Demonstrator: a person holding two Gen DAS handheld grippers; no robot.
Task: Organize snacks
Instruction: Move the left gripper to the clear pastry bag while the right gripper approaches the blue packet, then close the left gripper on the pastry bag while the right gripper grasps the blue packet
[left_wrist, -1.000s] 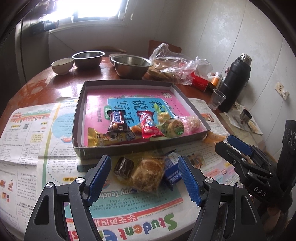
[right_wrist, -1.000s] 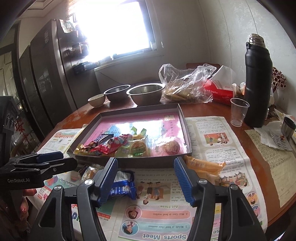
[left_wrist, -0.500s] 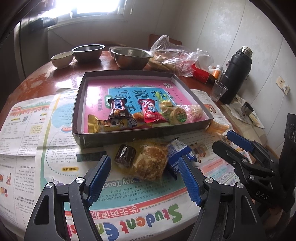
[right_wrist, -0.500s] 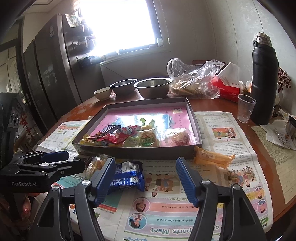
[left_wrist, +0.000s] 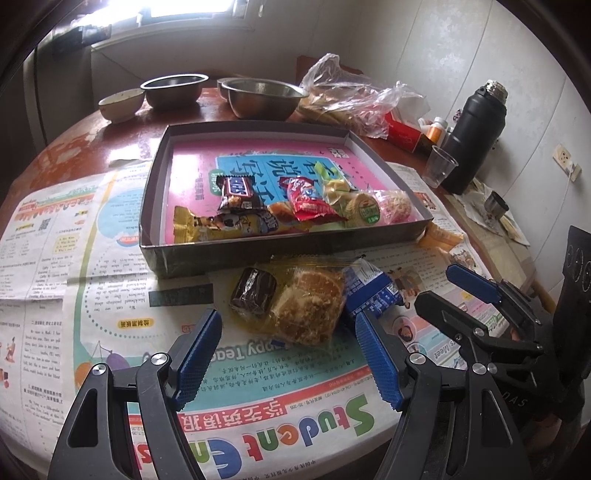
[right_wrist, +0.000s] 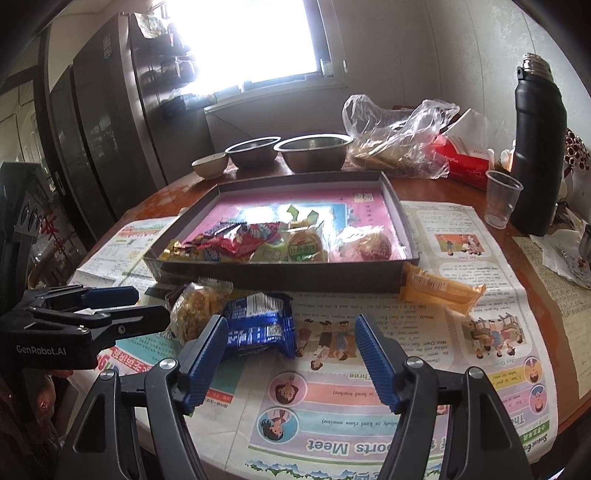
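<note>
Both jaws wide apart, holding nothing.
Left gripper (left_wrist: 288, 347) over cake (left_wrist: 308, 308); right gripper (right_wrist: 290, 345) by blue packet (right_wrist: 258, 325); tray (left_wrist: 258, 245) snacks overlap, uncountable.

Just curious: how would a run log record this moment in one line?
left gripper: open, empty | right gripper: open, empty | blue packet: outside tray
</note>
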